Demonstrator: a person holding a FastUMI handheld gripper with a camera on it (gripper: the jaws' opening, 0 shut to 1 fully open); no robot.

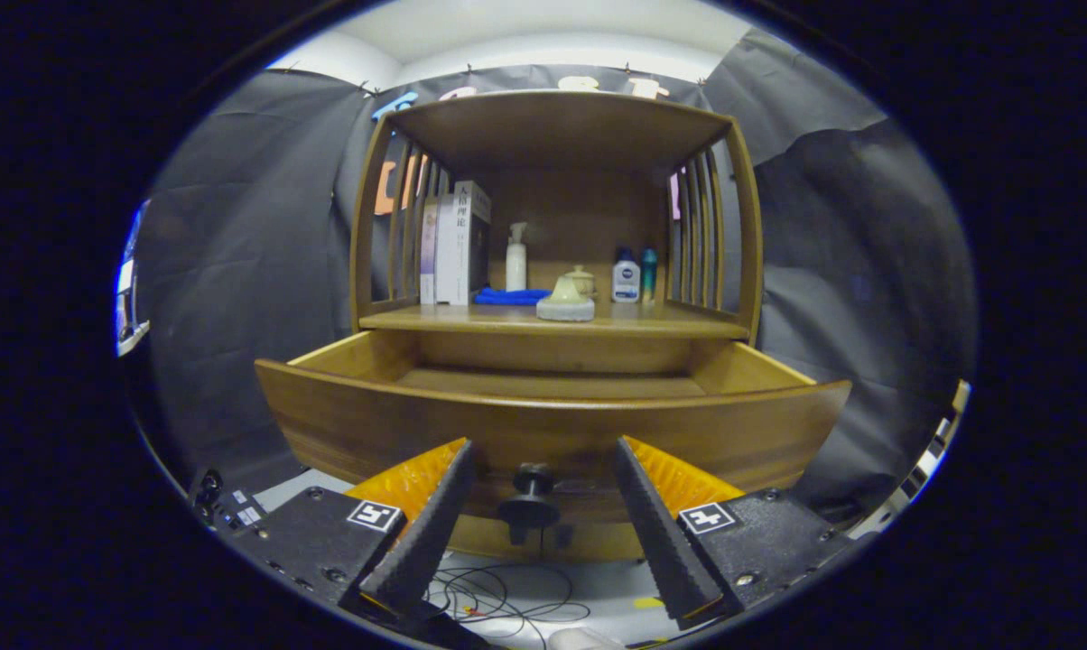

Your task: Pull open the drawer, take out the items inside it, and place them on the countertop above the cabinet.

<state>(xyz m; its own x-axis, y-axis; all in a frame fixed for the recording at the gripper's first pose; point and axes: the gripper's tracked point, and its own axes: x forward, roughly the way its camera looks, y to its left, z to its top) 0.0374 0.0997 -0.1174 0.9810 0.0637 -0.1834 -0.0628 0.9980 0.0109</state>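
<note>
A wooden cabinet's drawer [552,424] stands pulled out toward me, its curved front close ahead. Its dark round knob [529,506] sits between my two fingers without touching either. My gripper [543,460] is open, the orange-and-black fingertips spread wide on both sides of the knob. From this low angle I see the drawer's inner back and side walls, but its floor and any contents are hidden behind the front panel. The countertop [652,320] above the drawer carries a pale lidded dish [565,302] near its front edge.
On the countertop stand upright books [458,244] at the left, a blue cloth [510,295], a white pump bottle [515,259], a small pale jar [583,281] and two small bottles [635,276]. Slatted side rails and a top shelf [562,122] enclose it. Cables [507,600] lie on the floor below.
</note>
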